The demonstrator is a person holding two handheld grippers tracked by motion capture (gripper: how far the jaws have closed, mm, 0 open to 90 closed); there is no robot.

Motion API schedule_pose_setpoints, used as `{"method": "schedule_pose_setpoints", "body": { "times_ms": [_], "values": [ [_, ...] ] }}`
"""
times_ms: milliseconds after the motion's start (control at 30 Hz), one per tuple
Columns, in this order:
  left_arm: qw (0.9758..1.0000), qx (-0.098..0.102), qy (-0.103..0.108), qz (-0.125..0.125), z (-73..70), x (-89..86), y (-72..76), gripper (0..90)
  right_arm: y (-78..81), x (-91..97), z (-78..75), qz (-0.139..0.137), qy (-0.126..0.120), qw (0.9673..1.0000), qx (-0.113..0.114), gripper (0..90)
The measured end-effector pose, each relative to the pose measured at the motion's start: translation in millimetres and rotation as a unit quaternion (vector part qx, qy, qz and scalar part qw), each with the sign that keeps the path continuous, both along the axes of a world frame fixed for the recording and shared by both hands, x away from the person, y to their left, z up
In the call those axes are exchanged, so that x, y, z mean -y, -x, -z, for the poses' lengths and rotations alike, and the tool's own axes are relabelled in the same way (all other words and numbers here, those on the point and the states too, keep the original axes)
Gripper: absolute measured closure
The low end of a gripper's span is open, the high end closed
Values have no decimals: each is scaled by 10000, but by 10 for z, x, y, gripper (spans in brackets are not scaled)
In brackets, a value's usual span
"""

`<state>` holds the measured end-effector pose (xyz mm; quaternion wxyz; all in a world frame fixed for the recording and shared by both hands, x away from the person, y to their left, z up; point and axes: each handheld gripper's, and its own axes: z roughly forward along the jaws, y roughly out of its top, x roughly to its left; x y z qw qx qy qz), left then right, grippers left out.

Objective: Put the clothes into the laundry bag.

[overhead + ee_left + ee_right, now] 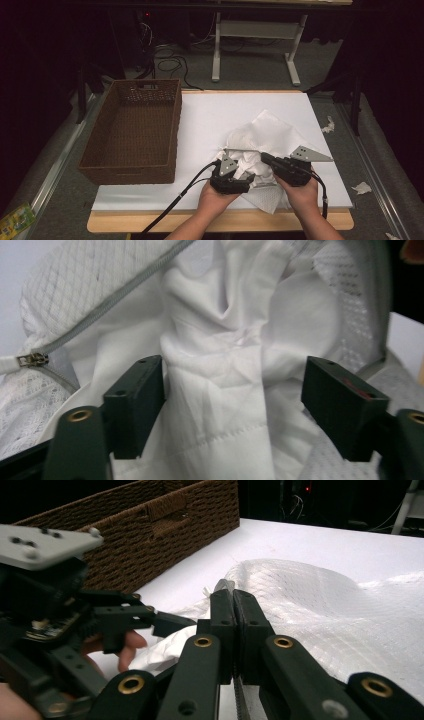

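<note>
A white mesh laundry bag (pixel 270 132) lies crumpled at the front right of the white table (pixel 220 110). Its grey zipper (pixel 115 295) is undone, and the pull (pixel 32 359) sits at the left. A white garment (pixel 220 390) bulges out of the bag's mouth. My left gripper (pixel 232 405) is open, with one jaw on each side of a fold of the garment; the high view shows the left gripper (pixel 245 175) at the bag's front. My right gripper (pixel 232 597) is shut on the bag's (pixel 310 600) zipper edge and holds it up beside the left gripper (pixel 165 620).
A brown wicker basket (pixel 132 132) stands at the table's left, close to the bag. Its wall (pixel 150 530) rises behind the left gripper. Paper scraps (pixel 362 188) lie on the floor to the right. A white stand (pixel 255 30) is beyond the table.
</note>
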<state>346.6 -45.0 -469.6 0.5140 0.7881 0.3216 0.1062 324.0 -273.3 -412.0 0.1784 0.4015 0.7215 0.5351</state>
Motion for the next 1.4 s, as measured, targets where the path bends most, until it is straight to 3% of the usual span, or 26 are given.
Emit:
{"method": "schedule_pose_setpoints", "body": {
  "times_ms": [67,167,300,400,467,600,767,1000,1400],
  "values": [
    [9999,-118,-97,-10,54,26,-37,324,6,-6,2,10,15,10000,-11,887],
    [9992,-119,-357,-140,101,54,-46,436,3,-1,17,4,34,10000,-15,888],
    [9989,-204,-377,-166,103,60,-62,652,-11,0,41,-5,59,10000,-38,888],
    [9991,-216,-321,-174,105,45,-61,745,-4,-3,36,-10,83,10000,-33,888],
    [9994,-148,-174,-252,107,19,-44,797,2,0,32,13,75,10000,-36,888],
    [9997,-61,-29,-243,107,-12,-26,822,6,15,42,10,35,10000,-42,888],
    [9998,10,-22,-175,104,-17,-12,836,-8,37,91,29,13,9999,-124,889],
    [9991,-120,358,-183,114,-89,-25,836,-26,50,94,-43,14,9999,-106,889],
    [9987,331,373,-112,86,-83,75,841,46,29,10,2,126,9999,51,890]
  ]
}}
